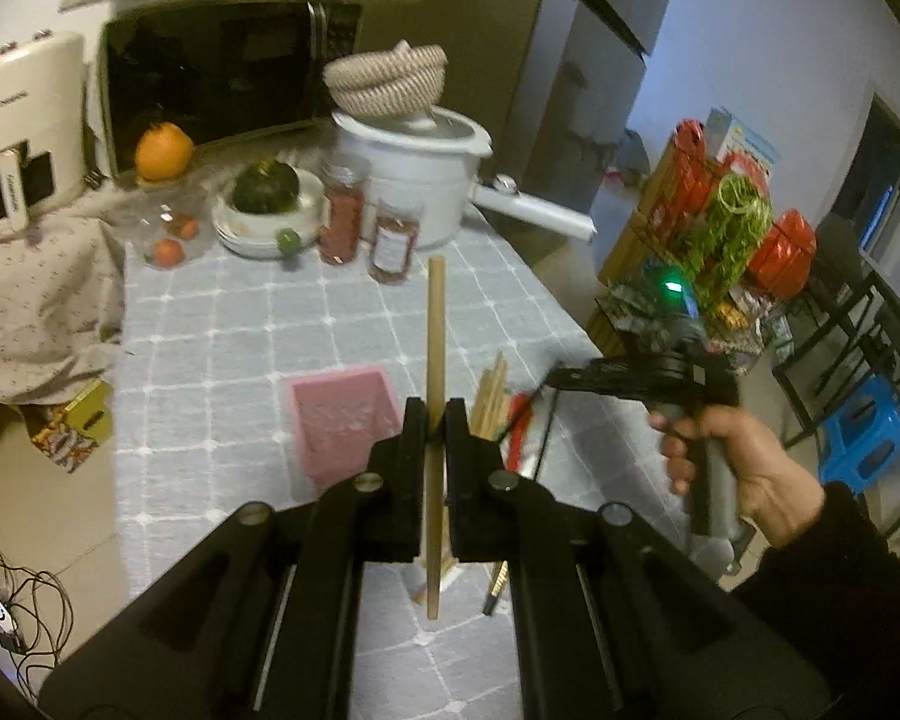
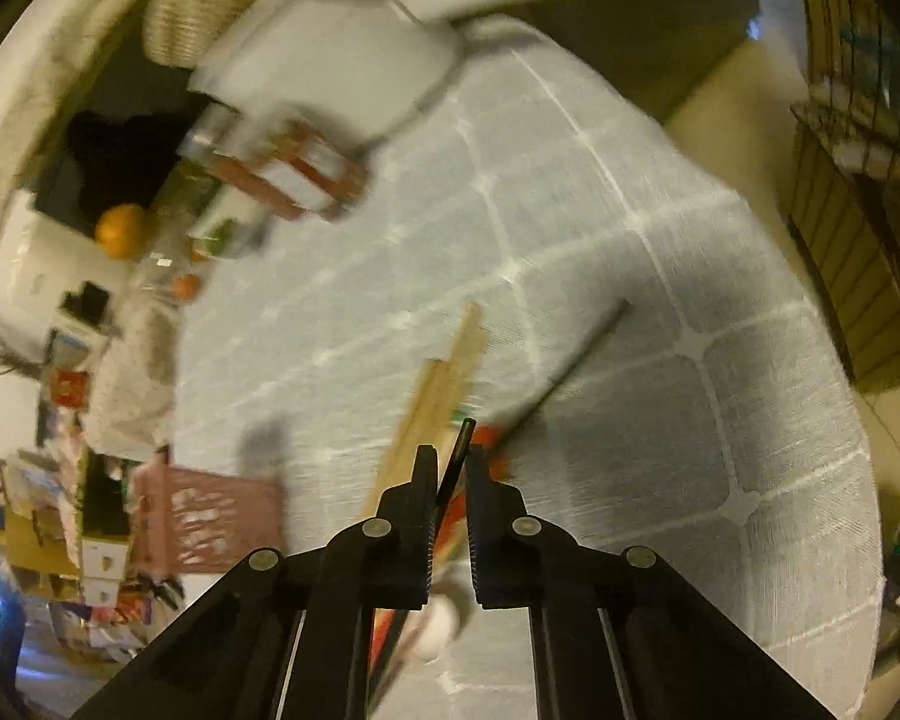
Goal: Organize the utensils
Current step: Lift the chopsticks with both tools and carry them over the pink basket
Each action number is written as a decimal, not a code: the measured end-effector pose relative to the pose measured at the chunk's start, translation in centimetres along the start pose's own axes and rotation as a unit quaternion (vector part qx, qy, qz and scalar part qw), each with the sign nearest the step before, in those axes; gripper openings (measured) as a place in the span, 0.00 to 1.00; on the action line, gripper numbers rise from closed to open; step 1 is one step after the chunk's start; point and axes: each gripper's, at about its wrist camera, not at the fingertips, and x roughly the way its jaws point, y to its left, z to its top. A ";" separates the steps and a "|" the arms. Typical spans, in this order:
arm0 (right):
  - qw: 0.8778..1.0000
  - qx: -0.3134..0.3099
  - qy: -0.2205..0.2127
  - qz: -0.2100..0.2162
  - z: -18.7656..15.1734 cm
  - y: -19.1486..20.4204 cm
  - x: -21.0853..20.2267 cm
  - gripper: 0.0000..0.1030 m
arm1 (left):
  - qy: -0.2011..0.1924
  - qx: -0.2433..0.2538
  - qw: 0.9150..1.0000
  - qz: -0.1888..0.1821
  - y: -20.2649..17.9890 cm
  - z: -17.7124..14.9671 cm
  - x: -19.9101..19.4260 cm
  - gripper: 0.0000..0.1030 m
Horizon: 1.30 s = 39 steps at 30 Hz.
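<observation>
My left gripper [image 1: 435, 414] is shut on a long wooden chopstick [image 1: 435, 324] and holds it upright above the table. A pink basket [image 1: 342, 420] stands on the checked tablecloth just left of it. More wooden chopsticks [image 1: 491, 393] and red and black utensils lie to the right of my left gripper. My right gripper [image 2: 451, 456], blurred and tilted, is shut on a thin black chopstick [image 2: 457, 450] above the pile of wooden chopsticks [image 2: 444, 384]. The pink basket [image 2: 210, 522] shows at lower left. The right gripper also shows in the left wrist view [image 1: 555, 375], held by a hand.
A white pot [image 1: 411, 180] with a long handle, two spice jars [image 1: 390, 240], a plate with a green squash [image 1: 267, 186], an orange [image 1: 163, 151] and a microwave [image 1: 222, 72] stand at the table's far end. The table edge [image 1: 546, 276] runs along the right.
</observation>
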 end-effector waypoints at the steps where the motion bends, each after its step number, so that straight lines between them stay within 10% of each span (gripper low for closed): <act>1: 1.000 -0.009 -0.010 0.008 -0.2 0.7 -0.9 0.08 | -0.010 0.000 1.000 0.006 0.2 0.1 -0.5 0.07; 15: 0.967 -0.216 -0.133 0.033 -5.7 11.8 -11.4 0.04 | -0.201 -0.001 0.979 0.044 0.9 2.3 -5.7 0.07; 22: 0.958 -0.233 -0.158 0.048 -5.7 13.7 -13.0 0.04 | -0.236 -0.002 0.970 0.061 1.8 2.8 -2.9 0.07; 39: 0.940 -0.264 -0.205 0.072 -5.2 17.6 -17.2 0.04 | -0.149 -0.042 0.985 0.076 6.3 1.9 5.6 0.07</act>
